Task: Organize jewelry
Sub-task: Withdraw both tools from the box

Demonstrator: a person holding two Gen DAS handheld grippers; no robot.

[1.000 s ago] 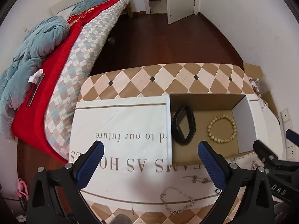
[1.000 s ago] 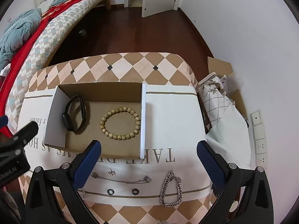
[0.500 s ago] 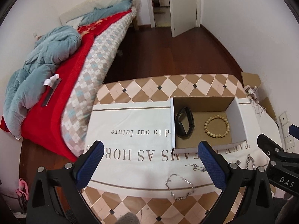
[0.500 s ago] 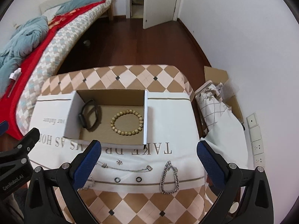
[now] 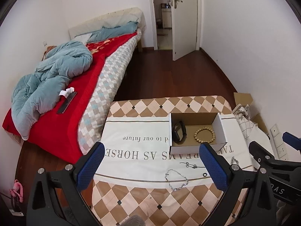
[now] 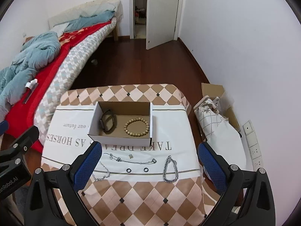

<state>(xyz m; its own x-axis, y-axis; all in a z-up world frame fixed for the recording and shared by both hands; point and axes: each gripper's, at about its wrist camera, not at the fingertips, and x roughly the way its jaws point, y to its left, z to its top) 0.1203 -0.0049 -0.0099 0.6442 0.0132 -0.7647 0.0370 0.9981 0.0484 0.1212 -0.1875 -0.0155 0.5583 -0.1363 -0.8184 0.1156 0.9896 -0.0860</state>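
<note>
An open cardboard box (image 6: 120,142) (image 5: 223,130) stands on a white printed cloth on the checkered table. In it lie a black wristband (image 6: 108,122) (image 5: 179,131) and a wooden bead bracelet (image 6: 136,126) (image 5: 204,135). In front of the box on the cloth lie a thick silver chain bracelet (image 6: 170,169), a thin chain (image 6: 131,160), a small stud (image 6: 130,156), two dark rings (image 6: 128,170) (image 6: 146,169) and a thin silver bracelet (image 5: 176,180) (image 6: 102,173). My left gripper (image 5: 150,165) and right gripper (image 6: 150,163) are open, empty, high above the table's near edge.
A bed (image 5: 79,86) with red cover and blue quilt lies left of the table. A dark wood floor leads to an open door (image 6: 160,13). Bags and a cardboard box (image 6: 216,116) stand by the right wall with sockets.
Both grippers have drawn up and back from the table. The box and jewelry look smaller and more of the room shows. Nothing on the table moved.
</note>
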